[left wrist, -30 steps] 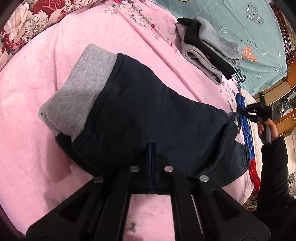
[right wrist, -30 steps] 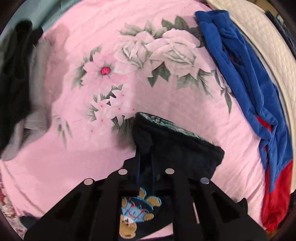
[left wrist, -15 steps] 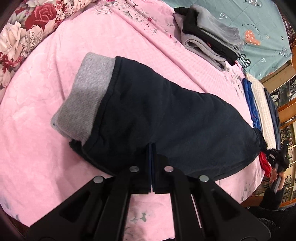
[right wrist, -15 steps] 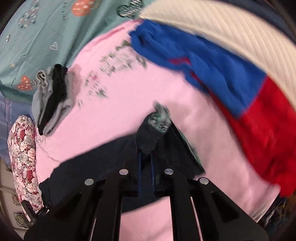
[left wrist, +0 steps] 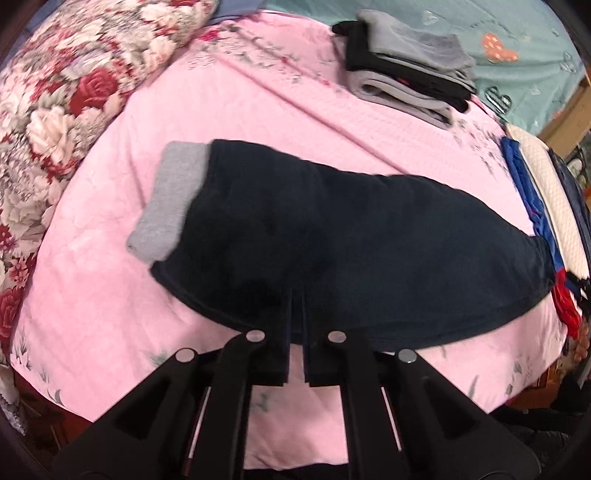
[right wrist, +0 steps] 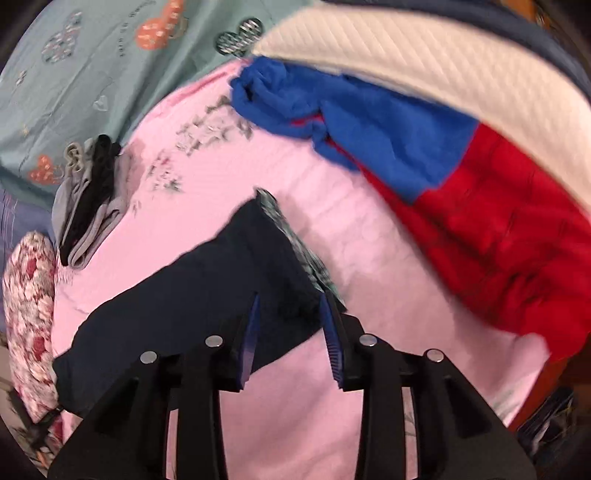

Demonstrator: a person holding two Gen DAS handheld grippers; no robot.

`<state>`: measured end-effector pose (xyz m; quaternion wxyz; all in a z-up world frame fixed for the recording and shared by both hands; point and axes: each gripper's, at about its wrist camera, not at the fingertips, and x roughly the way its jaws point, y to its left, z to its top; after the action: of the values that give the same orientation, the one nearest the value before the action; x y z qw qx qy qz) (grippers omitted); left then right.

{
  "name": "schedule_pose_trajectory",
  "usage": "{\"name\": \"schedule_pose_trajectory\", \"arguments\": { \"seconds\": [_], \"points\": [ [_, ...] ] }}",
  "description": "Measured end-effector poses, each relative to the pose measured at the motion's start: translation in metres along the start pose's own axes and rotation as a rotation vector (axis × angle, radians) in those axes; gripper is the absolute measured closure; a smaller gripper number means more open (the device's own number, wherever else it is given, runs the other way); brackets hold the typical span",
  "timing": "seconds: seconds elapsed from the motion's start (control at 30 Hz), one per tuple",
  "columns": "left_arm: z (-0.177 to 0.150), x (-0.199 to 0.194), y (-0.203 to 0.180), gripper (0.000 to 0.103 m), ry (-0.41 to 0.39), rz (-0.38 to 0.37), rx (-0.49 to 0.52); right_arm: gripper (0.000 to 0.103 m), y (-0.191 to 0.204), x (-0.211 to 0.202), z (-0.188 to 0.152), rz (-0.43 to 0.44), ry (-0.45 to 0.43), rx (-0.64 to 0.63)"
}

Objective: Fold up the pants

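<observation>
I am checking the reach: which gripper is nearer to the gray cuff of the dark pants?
Left. The left gripper is shut at the pants' near edge, toward the gray cuff. The right gripper, jaws opening, is at the opposite end.

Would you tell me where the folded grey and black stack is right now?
The folded grey and black stack lies on the pink blanket at its far edge, beyond the dark pants, by the teal sheet.

A pink flowered bedspread [left wrist: 258, 110] covers the bed, with a teal patterned sheet [right wrist: 92, 66] beyond it.
</observation>
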<state>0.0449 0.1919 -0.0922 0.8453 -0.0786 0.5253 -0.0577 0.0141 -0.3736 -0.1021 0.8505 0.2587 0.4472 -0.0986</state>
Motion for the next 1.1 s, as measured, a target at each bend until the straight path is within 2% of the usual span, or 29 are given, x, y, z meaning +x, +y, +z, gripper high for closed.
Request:
{"name": "schedule_pose_trajectory", "arguments": {
  "seconds": [0.07,0.13,0.17,0.2,0.27,0.33,0.43,0.5,0.7,0.77,0.8,0.83,0.87,1.0,1.1],
  "points": [
    [-0.003,0.000,-0.020,0.096,0.015,-0.030,0.053,0.061,0.030,-0.008,-0.003,0.059,-0.004,-0.125],
    [-0.005,0.005,-0.041,0.079,0.033,-0.081,0.103,0.060,0.076,-0.009,-0.017,0.136,0.040,-0.316],
    [-0.006,0.008,-0.049,0.064,0.040,-0.111,0.116,0.059,0.098,-0.006,-0.027,0.175,0.069,-0.402],
    [-0.006,0.011,-0.058,0.061,0.049,-0.145,0.126,0.059,0.120,-0.003,-0.038,0.221,0.103,-0.484],
    [-0.009,0.022,-0.072,0.061,0.085,-0.200,0.140,0.059,0.169,0.008,-0.070,0.331,0.186,-0.664],
    [-0.012,0.032,-0.082,0.062,0.117,-0.225,0.144,0.059,0.211,0.018,-0.103,0.397,0.249,-0.832],
    [-0.018,0.047,-0.088,0.061,0.142,-0.202,0.154,0.060,0.254,0.031,-0.138,0.405,0.261,-1.047],
    [-0.020,0.045,-0.086,0.061,0.133,-0.215,0.145,0.060,0.270,0.039,-0.147,0.386,0.250,-1.137],
    [-0.023,0.037,-0.061,0.062,0.137,-0.236,0.079,0.060,0.289,0.074,-0.154,0.290,0.316,-1.281],
    [-0.023,0.039,-0.048,0.063,0.144,-0.246,0.040,0.060,0.286,0.075,-0.153,0.301,0.321,-1.286],
    [-0.022,0.041,-0.041,0.066,0.153,-0.270,0.013,0.063,0.286,0.079,-0.150,0.290,0.330,-1.266],
    [-0.020,0.042,-0.039,0.067,0.158,-0.285,-0.004,0.082,0.285,0.081,-0.149,0.285,0.343,-1.248],
    [-0.019,0.042,-0.036,0.070,0.159,-0.289,-0.018,0.092,0.285,0.083,-0.144,0.301,0.366,-1.219],
    [-0.021,0.032,-0.027,0.070,0.127,-0.211,-0.021,0.099,0.284,0.067,-0.149,0.330,0.363,-1.202],
    [-0.025,0.033,-0.013,0.074,0.139,-0.225,-0.044,0.099,0.281,0.046,-0.161,0.365,0.371,-1.254]
  ]
}}
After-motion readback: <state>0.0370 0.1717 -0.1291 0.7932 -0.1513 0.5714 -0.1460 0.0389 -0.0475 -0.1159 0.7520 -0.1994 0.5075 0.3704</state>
